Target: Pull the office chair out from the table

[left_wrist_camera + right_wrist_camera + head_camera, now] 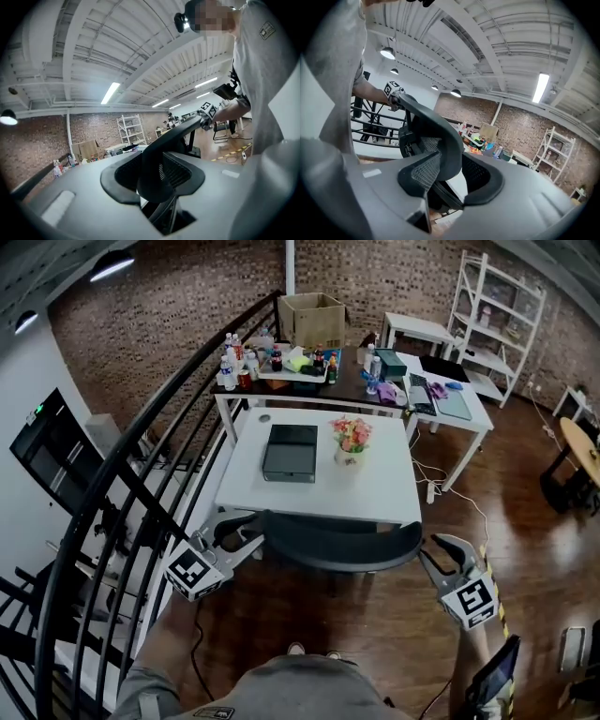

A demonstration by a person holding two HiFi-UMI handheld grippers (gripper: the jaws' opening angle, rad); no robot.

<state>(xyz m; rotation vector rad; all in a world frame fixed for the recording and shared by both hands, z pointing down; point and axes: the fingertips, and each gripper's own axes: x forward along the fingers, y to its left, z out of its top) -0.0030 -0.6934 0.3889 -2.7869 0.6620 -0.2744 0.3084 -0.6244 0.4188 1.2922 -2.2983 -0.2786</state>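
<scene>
The black office chair shows its curved backrest (342,545), tucked against the near edge of the white table (384,488). My left gripper (246,538) straddles the backrest's left end, one finger on each side. At the right end my right gripper (439,554) stands with its jaws apart around the rim. In the left gripper view the backrest rim (173,136) runs between the left gripper's (157,180) pads, with pad face showing on both sides. The right gripper view gives the same picture: the rim (436,126) lies between the right gripper's (450,180) parted pads.
On the table stand a dark flat box (290,453) and a pot of flowers (352,439). A black stair railing (122,484) runs close on the left. Behind are a cluttered dark table (309,381), a cardboard box (312,317) and white shelving (487,315). Wood floor lies around my feet.
</scene>
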